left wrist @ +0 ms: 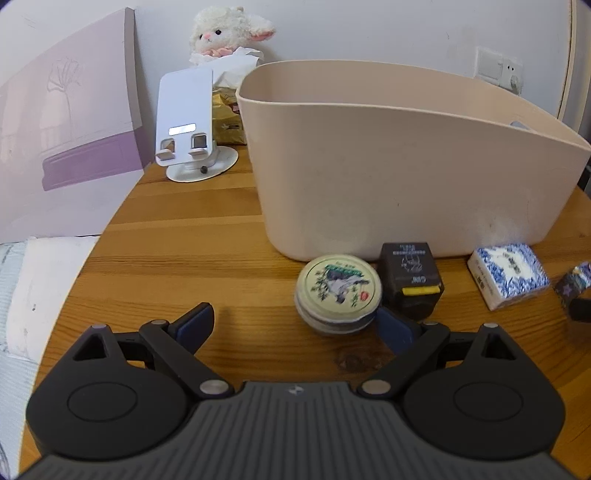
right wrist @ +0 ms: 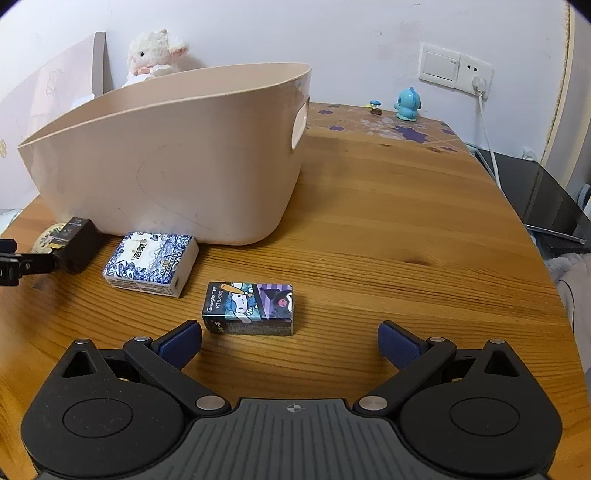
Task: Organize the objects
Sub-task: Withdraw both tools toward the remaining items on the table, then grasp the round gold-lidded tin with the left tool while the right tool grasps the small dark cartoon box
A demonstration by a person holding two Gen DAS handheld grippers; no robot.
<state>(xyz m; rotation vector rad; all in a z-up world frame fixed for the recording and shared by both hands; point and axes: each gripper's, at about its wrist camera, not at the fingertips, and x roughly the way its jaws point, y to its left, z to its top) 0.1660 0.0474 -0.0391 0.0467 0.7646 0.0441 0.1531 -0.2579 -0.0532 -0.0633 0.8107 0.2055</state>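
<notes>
A beige plastic bin [left wrist: 388, 173] stands on the wooden table [left wrist: 184, 240]; it also shows in the right wrist view [right wrist: 166, 162]. In front of it lie a round tin [left wrist: 338, 291], a black box with a yellow tab [left wrist: 412, 278], a blue-and-white tissue pack [left wrist: 508, 275] and a cartoon-printed box [right wrist: 248, 308]. My left gripper [left wrist: 297, 325] is open, and the tin sits just ahead, close to its right finger. My right gripper [right wrist: 290, 343] is open just short of the cartoon box, which lies nearer its left finger. The tissue pack [right wrist: 149, 262] and black box [right wrist: 79, 243] lie to its left.
A white phone stand [left wrist: 188, 122] and a plush lamb [left wrist: 225, 35] stand behind the bin on the left. A blue figurine [right wrist: 406, 105] and a wall socket with cable [right wrist: 480, 85] are at the far right. The table's right edge [right wrist: 532, 236] drops off to dark furniture.
</notes>
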